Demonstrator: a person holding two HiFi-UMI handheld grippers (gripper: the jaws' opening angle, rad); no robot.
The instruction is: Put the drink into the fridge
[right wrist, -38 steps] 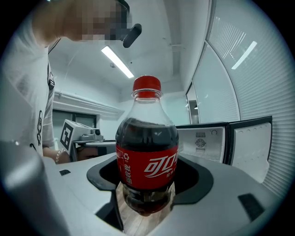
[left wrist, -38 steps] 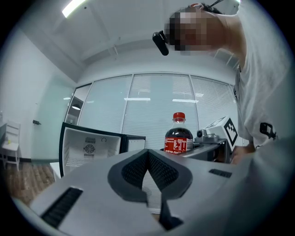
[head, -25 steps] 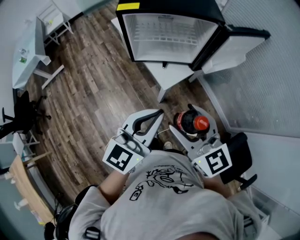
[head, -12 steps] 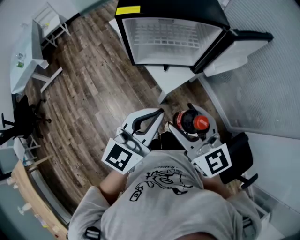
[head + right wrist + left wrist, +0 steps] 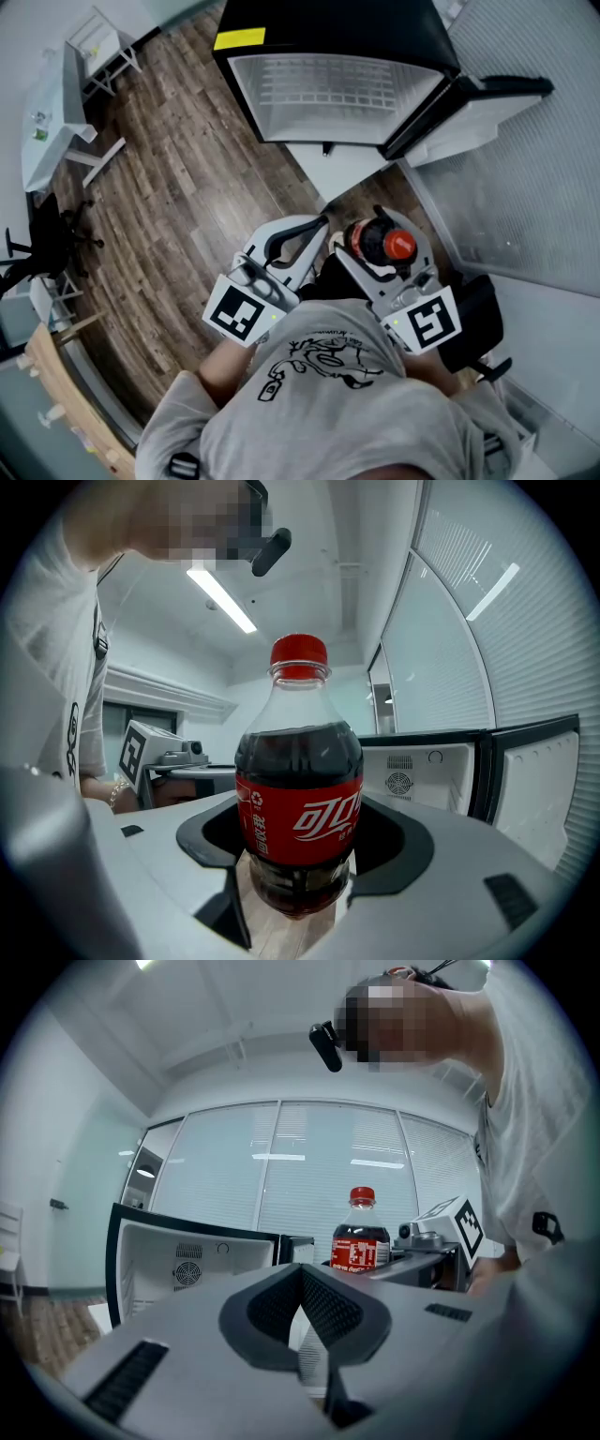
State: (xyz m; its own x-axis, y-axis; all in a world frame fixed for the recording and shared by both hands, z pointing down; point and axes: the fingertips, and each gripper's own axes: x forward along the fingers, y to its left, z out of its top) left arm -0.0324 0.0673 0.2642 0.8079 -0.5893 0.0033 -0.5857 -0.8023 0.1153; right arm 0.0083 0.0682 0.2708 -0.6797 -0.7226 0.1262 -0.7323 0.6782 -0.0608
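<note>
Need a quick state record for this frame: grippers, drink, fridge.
left gripper: jaws together, nothing between them
right gripper: closed on the cola bottle
cola bottle: upright, red cap on, dark drink inside
fridge: ahead of both grippers, interior looks empty
fridge door: swung open to the right
task stage: bottle held, not yet in the fridge

Wood floor (image 5: pixel 178 178), perhaps 1 desk (image 5: pixel 56 141)

Low centre of frame, side by side at the chest: left tongs (image 5: pixel 317 228) pressed together, empty; right tongs (image 5: pixel 379 234) clamped wide around a cola bottle (image 5: pixel 398 245).
</note>
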